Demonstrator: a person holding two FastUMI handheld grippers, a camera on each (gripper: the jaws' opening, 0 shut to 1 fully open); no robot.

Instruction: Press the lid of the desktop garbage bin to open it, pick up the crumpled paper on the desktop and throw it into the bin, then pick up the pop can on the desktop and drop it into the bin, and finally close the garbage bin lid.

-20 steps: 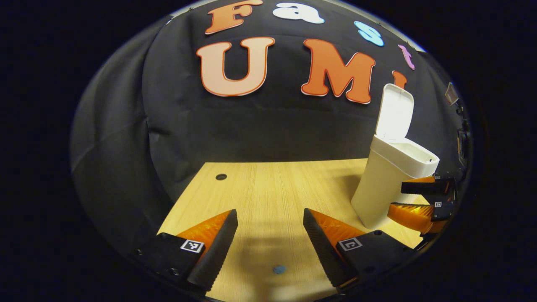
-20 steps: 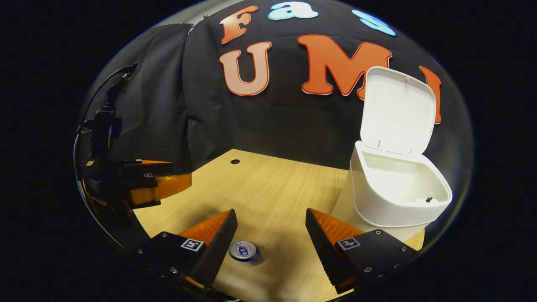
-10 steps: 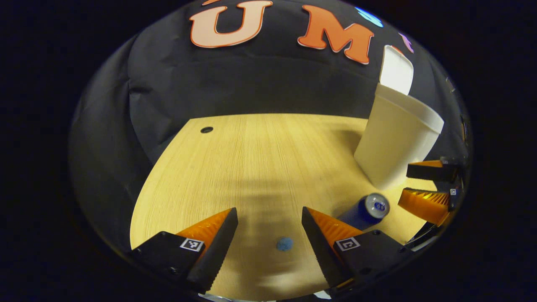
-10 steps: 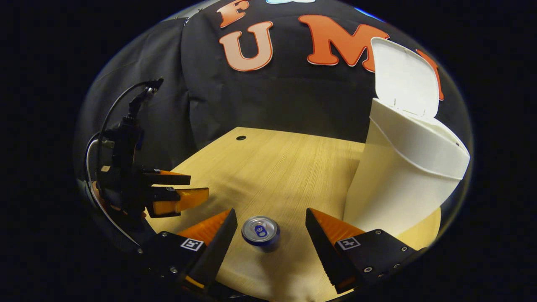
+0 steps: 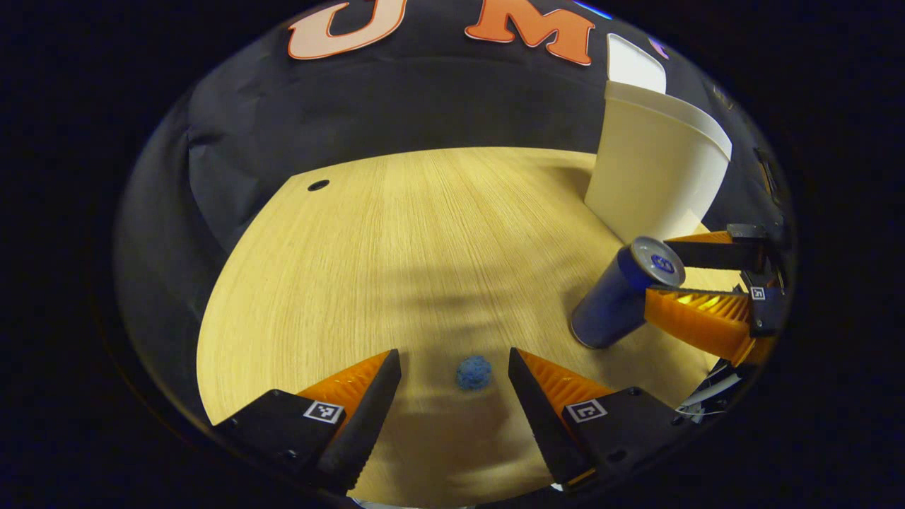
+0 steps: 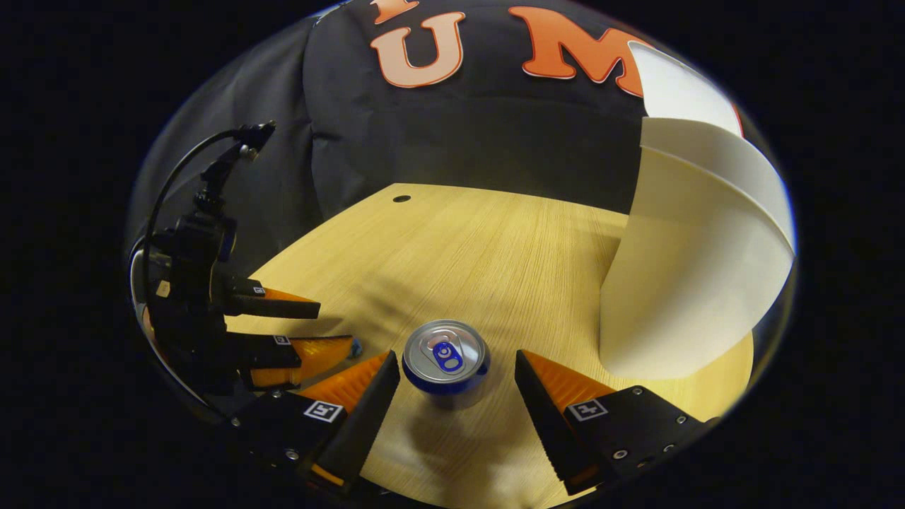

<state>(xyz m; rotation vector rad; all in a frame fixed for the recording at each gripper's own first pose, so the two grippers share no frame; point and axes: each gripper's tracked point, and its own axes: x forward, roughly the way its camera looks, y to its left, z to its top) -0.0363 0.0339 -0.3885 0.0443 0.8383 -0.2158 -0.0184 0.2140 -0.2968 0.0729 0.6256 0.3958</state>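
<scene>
A dark blue pop can [image 6: 445, 353] stands upright on the wooden table [image 6: 495, 254], between the fingers of my right gripper [image 6: 456, 355], which is open and not pressing on it. In the left gripper view the same can [image 5: 615, 297] shows with the right gripper [image 5: 659, 267] straddling its top. The white bin [image 5: 657, 170] stands just behind it with its lid [image 5: 633, 63] raised; its inside is hidden. My left gripper [image 5: 452, 353] is open low over the table, with a small blue wad [image 5: 474, 372] lying between its fingers.
The bin [image 6: 693, 283] rises close on the right of the can in the right gripper view. The left gripper [image 6: 334, 326] and its cable sit at that view's left. A round hole [image 5: 318, 185] marks the table's far left corner.
Both grippers have come down toward the table. The right one closed in on the can, which now stands between its fingers. The left one lowered over the blue wad.
</scene>
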